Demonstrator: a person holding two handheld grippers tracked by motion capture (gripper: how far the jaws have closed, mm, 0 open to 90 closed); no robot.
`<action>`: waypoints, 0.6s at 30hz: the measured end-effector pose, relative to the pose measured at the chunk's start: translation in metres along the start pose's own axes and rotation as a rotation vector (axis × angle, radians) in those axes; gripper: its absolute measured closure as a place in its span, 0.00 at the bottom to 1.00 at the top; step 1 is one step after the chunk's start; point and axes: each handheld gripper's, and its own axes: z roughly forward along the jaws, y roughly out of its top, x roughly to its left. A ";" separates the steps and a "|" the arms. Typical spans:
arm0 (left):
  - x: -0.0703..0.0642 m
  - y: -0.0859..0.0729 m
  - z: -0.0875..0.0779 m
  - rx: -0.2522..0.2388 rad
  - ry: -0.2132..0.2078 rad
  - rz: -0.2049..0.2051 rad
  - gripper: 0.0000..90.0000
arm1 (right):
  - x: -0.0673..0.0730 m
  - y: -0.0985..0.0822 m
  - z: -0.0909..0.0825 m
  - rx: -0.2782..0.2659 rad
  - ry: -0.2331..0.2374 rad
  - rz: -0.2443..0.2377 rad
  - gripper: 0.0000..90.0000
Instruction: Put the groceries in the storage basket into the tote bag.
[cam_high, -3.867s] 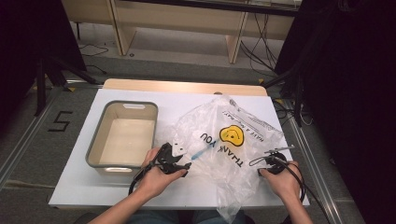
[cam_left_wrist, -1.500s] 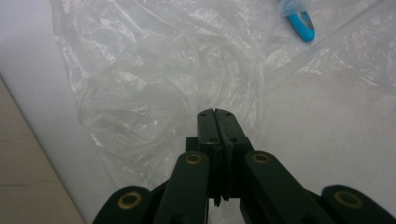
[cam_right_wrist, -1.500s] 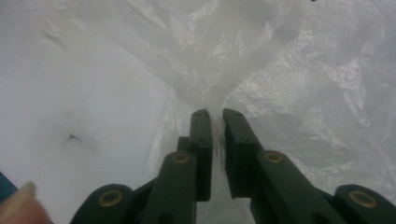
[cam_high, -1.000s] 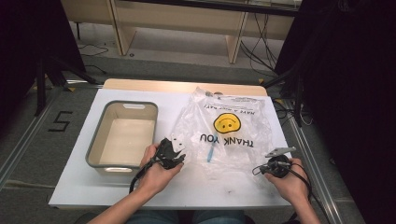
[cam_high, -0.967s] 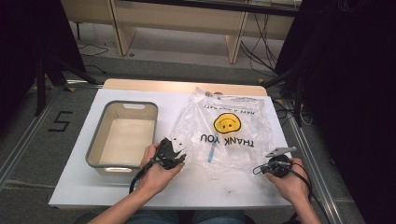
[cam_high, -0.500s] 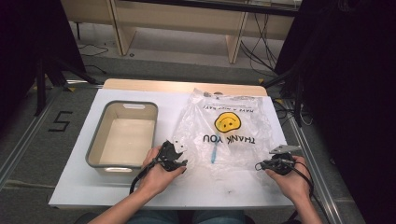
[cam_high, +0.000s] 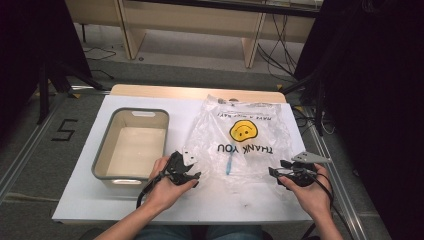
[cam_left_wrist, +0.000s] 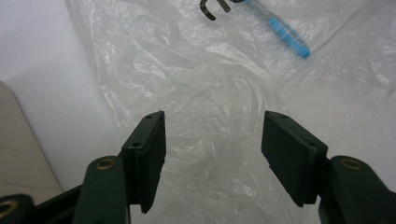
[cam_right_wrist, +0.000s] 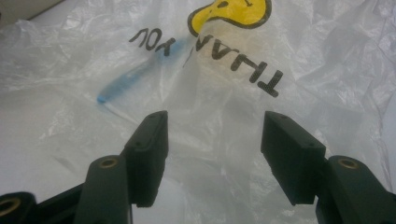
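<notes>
A: What's the biggest thing here?

B: The desk (cam_high: 90, 200), white-topped. On it, toward nine o'clock from the middle, sits a grey tub (cam_high: 102, 155) with a pale inside.

A: And the bag?

B: A clear plastic bag (cam_high: 255, 150) lies flat, spread from the centre out to three o'clock. It carries a yellow smiley face (cam_high: 243, 130) toward twelve o'clock and the black words THANK YOU (cam_high: 244, 149) just below it, both upside down from the person's side. Inside the bag, at about six o'clock from the lettering, lies a blue-and-clear toothbrush (cam_high: 229, 163).

A: Where are the hands?

B: The left hand (cam_high: 167, 187) holds the left claw (cam_high: 192, 167) at the bag's seven o'clock corner, just beside the tub's near right corner. In the left gripper view the crumpled bag edge (cam_left_wrist: 205, 140) lies under and between the jaws, which stand wide and have just been opening; the pads press on nothing.

A: And the other one?

B: The right hand (cam_high: 310, 192) holds the right claw (cam_high: 274, 171) at the bag's five o'clock corner, pointing toward nine o'clock. Its jaws too have just been opening and stand wide, with bag film below them and nothing pinched. In the right gripper view the toothbrush (cam_right_wrist: 135, 77) shows through the film at eleven o'clock from the jaws.
</notes>
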 end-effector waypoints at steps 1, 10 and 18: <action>-0.001 0.000 0.000 -0.005 -0.002 -0.001 0.43 | 0.000 -0.001 0.001 0.005 0.000 0.004 0.47; 0.000 -0.007 -0.003 -0.018 -0.051 -0.026 0.39 | 0.002 -0.006 0.006 0.015 0.007 0.021 0.45; 0.000 -0.009 -0.005 -0.041 -0.057 -0.019 0.37 | 0.003 -0.005 0.006 -0.010 -0.004 0.043 0.46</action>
